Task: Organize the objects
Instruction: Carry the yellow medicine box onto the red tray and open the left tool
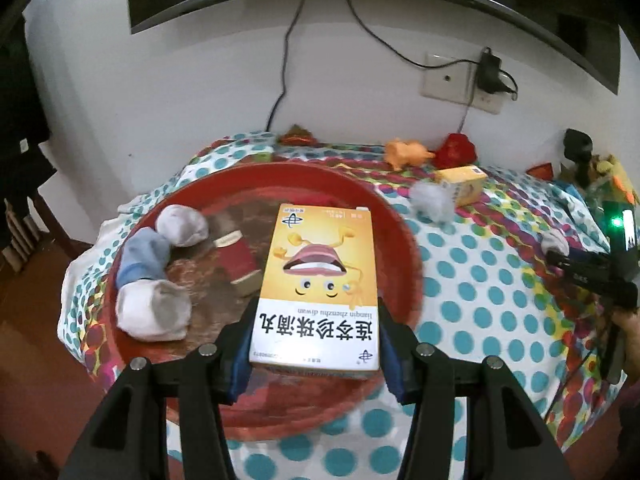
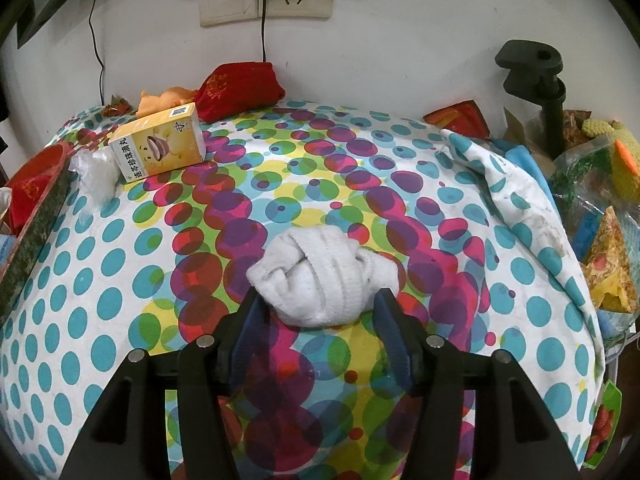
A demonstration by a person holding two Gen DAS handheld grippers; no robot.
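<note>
Over the red basin (image 1: pixel 400 224), the left gripper (image 1: pixel 316 320) clamps a yellow medicine box (image 1: pixel 320 276) by its sides, apparently to drop it beside the rolled socks (image 1: pixel 154 312). On the desk (image 2: pixel 120 280), the right gripper (image 2: pixel 320 304) brackets a white sock ball (image 2: pixel 324 276), jaws wide, barely touching.

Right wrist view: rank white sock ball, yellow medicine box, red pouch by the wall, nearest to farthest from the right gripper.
1. White sock ball: between the fingers of the right gripper, centre of the cloth.
2. Yellow medicine box: far left, lying beside a plastic wad.
3. Red pouch: behind the box, against the wall.
</note>
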